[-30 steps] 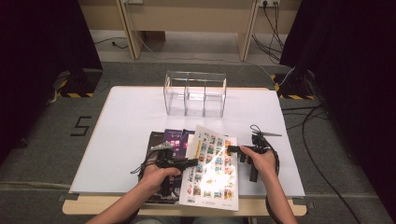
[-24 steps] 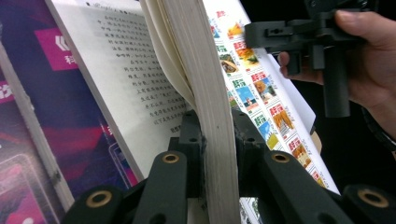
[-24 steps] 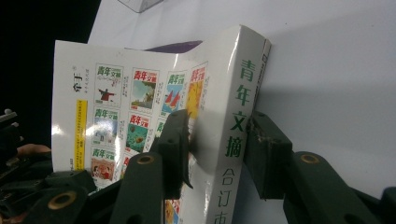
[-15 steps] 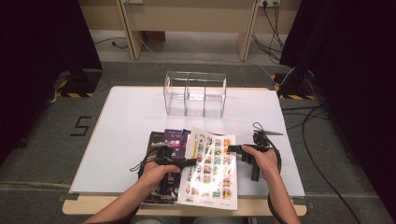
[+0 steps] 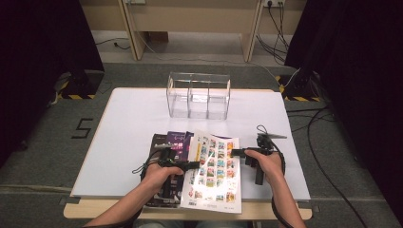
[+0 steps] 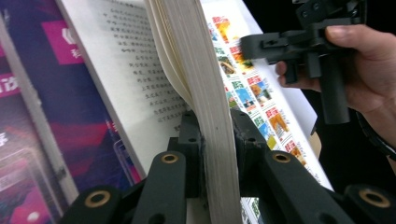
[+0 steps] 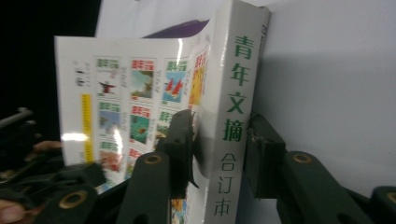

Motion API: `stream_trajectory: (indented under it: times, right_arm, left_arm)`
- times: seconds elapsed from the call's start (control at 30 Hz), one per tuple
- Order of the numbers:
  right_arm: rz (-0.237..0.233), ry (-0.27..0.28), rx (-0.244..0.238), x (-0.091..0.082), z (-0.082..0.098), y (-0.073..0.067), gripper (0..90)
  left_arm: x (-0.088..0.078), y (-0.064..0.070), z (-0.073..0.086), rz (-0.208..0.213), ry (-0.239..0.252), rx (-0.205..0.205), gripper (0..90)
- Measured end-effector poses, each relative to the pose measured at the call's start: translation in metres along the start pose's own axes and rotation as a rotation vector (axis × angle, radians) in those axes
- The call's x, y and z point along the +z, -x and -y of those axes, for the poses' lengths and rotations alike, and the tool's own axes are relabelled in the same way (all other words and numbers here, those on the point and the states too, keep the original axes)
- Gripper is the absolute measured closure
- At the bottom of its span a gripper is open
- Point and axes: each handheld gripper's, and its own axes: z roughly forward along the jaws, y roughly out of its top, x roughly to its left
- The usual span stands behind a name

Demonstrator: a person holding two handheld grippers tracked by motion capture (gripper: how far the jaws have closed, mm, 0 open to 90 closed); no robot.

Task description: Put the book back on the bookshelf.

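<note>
In the lower middle of the high view, a thick white paperback book with a grid of small colour pictures on its cover (image 5: pixel 213 173) lies open at the near edge of the white surface (image 5: pixel 128 118). The left claw (image 5: pixel 192 165) grips a thick wad of the book's cream pages, its black pads pressed on both sides of the page block in the left claw view. The right claw (image 5: pixel 236 152) sits at the spine on the book's right edge. In the right claw view its jaws straddle the white spine with green characters (image 7: pixel 233 112) and have just been closing; the left pad is against the cover, while a narrow gap shows at the right pad, so the spine is not yet pinched. Under the book's left side lies a purple and black magazine (image 5: pixel 173 141), flat on the surface. Farther back, at the upper middle of the frame, a clear plastic organiser with three compartments (image 5: pixel 198 94) stands upright; I see nothing inside any compartment.
</note>
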Motion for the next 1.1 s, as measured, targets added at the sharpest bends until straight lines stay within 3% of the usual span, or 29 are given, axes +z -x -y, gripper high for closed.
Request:
stream_trajectory:
  times: [0.07,0.2,0.47,0.57,0.7,0.83,0.9,0.93,1.1]
  right_arm:
    - [-0.013,-0.002,-0.014,-0.001,-0.001,0.000,67.0]
    - [0.031,-0.022,-0.050,0.001,-0.002,-0.005,64.4]
    - [0.007,-0.049,-0.007,0.005,0.001,-0.003,64.7]
    - [-0.040,-0.042,0.022,0.001,-0.001,-0.005,72.1]
    - [0.001,-0.017,-0.009,0.000,0.002,-0.014,72.9]
    - [0.026,0.025,-0.030,-0.003,0.006,-0.025,73.4]
    - [0.022,0.037,-0.039,-0.005,0.007,-0.027,73.6]
    - [0.009,0.057,-0.051,-0.008,0.008,-0.031,73.7]
    - [-0.011,0.096,-0.071,-0.012,0.011,-0.040,73.9]
  left_arm:
    - [0.000,0.000,0.000,-0.001,-0.001,-0.005,75.7]
    - [0.000,0.000,0.000,-0.003,-0.003,-0.007,75.7]
    - [0.000,0.000,-0.001,-0.003,-0.007,-0.011,75.6]
    - [-0.001,-0.001,-0.001,-0.006,-0.007,-0.026,75.0]
    - [-0.005,0.003,-0.003,-0.045,0.005,0.059,69.0]
    - [-0.021,0.005,-0.008,-0.203,0.043,0.191,47.6]
    - [-0.027,0.005,-0.009,-0.212,0.057,0.195,41.5]
    - [-0.044,0.004,-0.011,-0.206,0.095,0.195,39.6]
    - [-0.079,-0.005,-0.005,-0.208,0.146,0.205,39.8]
